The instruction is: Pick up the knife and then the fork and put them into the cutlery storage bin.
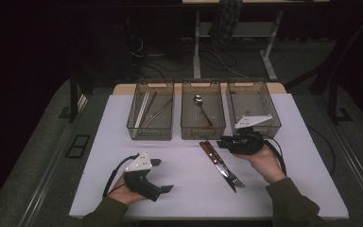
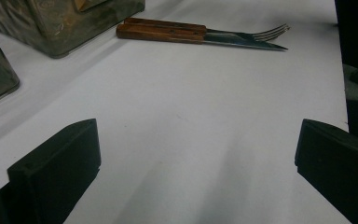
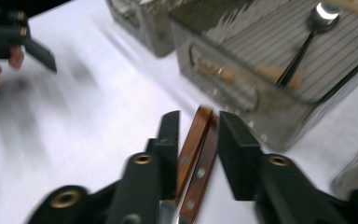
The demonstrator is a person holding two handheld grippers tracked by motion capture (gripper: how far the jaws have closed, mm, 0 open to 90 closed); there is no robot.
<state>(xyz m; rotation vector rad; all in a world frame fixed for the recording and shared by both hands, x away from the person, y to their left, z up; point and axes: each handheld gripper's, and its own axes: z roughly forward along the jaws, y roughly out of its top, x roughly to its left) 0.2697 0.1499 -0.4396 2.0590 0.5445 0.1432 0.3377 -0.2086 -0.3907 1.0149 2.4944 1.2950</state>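
High view: white table (image 1: pixel 123 179) with three clear bins along the far edge – left bin (image 1: pixel 150 109) holds chopsticks, middle bin (image 1: pixel 203 109) holds a spoon (image 1: pixel 201 106), right bin (image 1: pixel 253 106) looks empty. Near half of the table is open on the left side and in front of the left bin. Dark floor past every table edge.

Knife (image 1: pixel 216 164) and fork (image 1: pixel 223 163) lie side by side, touching, just in front of the middle bin, handles toward the bins, blade tip and tines toward the near edge. Both have brown wooden riveted handles and steel working ends.

Right gripper (image 1: pixel 221 142) sits at the handle ends, close to the bin fronts, so little room there. Right gripper view: jaws narrowed around both handles, knife (image 3: pixel 192 144) and fork (image 3: pixel 204 168) between them; frame is blurred and a thin gap shows at each pad, so no firm clamp visible.

Left gripper (image 1: pixel 163 175) rests low near the front-left, well apart from the cutlery, jaws spread wide with nothing between them. Left gripper view: bare table between the jaws, knife (image 2: pixel 168 33) and fork (image 2: pixel 168 23) far ahead.
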